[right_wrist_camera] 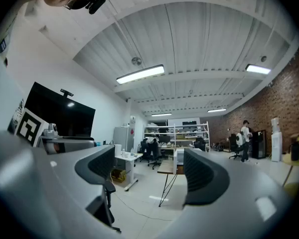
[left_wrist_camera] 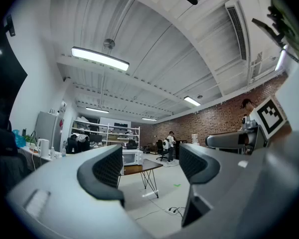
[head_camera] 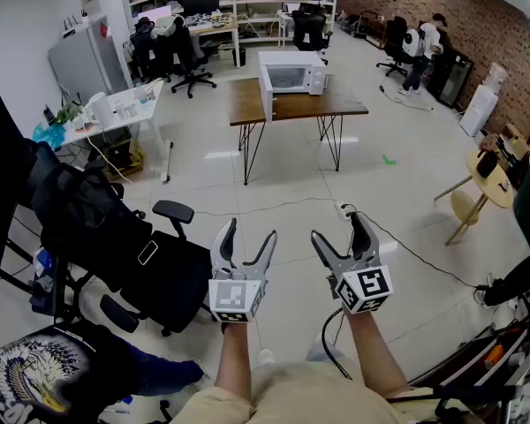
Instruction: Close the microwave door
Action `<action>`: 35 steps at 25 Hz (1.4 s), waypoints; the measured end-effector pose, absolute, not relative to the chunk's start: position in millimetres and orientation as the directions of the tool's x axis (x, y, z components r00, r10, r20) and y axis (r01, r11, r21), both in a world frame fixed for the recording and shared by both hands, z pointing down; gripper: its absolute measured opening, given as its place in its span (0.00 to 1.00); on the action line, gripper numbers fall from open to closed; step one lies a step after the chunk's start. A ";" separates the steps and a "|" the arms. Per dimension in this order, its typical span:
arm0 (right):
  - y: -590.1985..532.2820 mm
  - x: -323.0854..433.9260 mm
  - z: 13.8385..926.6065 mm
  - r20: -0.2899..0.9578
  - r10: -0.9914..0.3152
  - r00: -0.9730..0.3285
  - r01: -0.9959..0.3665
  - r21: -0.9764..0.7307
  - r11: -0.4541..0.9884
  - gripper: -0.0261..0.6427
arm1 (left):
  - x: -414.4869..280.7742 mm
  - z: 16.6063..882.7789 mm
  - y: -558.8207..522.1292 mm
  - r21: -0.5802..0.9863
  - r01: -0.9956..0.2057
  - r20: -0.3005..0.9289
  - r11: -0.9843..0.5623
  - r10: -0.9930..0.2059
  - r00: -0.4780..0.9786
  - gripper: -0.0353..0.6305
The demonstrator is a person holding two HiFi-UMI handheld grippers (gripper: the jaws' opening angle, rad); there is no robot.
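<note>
On a dark wooden table (head_camera: 336, 106) with thin hairpin legs, far across the glossy floor (head_camera: 291, 188), sits the boxy white microwave (head_camera: 293, 71), long side running left-right, front facing the camera, door (head_camera: 266, 97) swung out at its left. The left gripper (head_camera: 249, 230) and right gripper (head_camera: 339, 226) hover well apart from it, jaws spread, empty.

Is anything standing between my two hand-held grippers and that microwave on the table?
Nothing visible blocks it. Between the left hand-held gripper, the right hand-held gripper and the microwave is open floor; only a thin cable lies across it.
</note>
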State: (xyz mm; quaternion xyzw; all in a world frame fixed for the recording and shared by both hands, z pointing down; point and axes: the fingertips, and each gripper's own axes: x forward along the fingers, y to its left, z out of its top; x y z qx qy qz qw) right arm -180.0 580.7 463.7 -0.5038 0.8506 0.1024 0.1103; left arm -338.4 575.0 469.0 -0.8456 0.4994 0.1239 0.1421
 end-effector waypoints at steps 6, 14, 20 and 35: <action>556.1 -146.0 483.0 -0.315 -0.839 -0.444 -0.886 0.009 0.465 0.67 | -304.7 491.8 552.1 -0.148 -0.871 -0.301 -0.468 -0.818 0.491 0.59; 487.2 -36.3 481.0 -0.358 -0.812 -0.461 -0.863 -0.032 0.504 0.67 | -207.8 481.8 490.6 -0.139 -0.894 -0.312 -0.426 -0.838 0.448 0.59; 445.7 61.5 471.8 -0.390 -0.805 -0.446 -0.866 -0.042 0.499 0.67 | -128.4 474.4 454.2 -0.161 -0.917 -0.347 -0.364 -0.849 0.398 0.59; 381.4 125.4 467.9 -0.369 -0.790 -0.490 -0.825 -0.094 0.557 0.66 | -46.7 468.7 396.5 -0.190 -0.918 -0.267 -0.347 -0.882 0.389 0.59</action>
